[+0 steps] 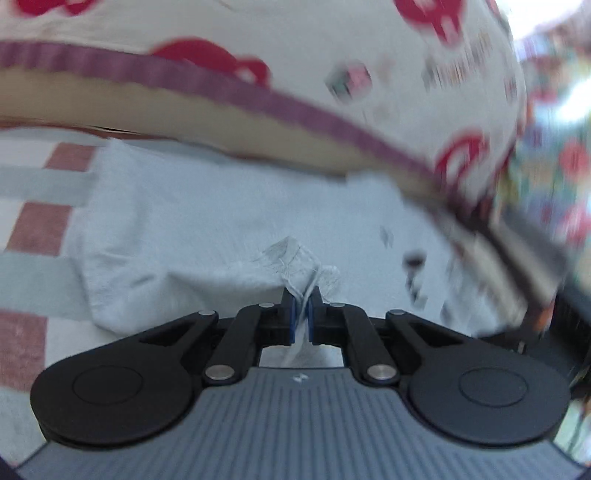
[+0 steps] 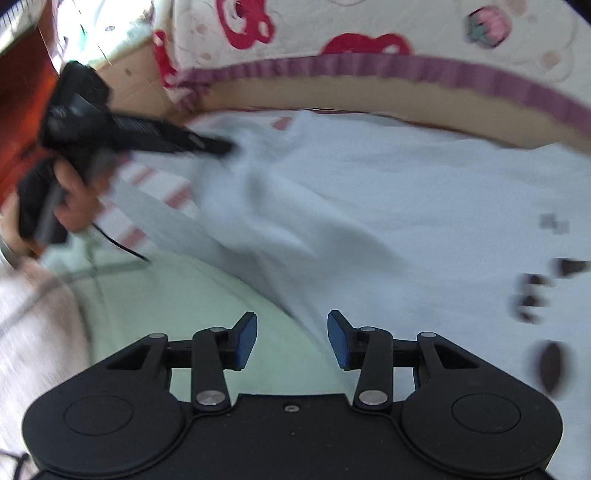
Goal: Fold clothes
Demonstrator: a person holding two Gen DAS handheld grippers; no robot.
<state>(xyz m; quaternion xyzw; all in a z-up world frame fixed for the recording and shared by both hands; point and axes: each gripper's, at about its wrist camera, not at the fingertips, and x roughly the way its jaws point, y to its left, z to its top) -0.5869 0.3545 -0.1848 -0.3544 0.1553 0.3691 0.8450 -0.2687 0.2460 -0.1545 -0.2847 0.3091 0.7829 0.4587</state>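
A pale blue garment (image 1: 229,206) fills the middle of both views, spread over a red-and-white checked cloth (image 1: 33,221) that shows at the left of the left wrist frame. Across the top of both frames runs a white quilt with red prints (image 2: 388,26), edged by a purple band (image 2: 424,70). In the lower middle of the left wrist frame, the left gripper (image 1: 302,314) has its blue pads pressed together on a bunched fold of the garment. The right gripper (image 2: 291,339), bottom centre of its frame, stands about half open with nothing between its pads, over the garment's edge. At the left of that frame a hand (image 2: 74,195) grips the other tool's handle.
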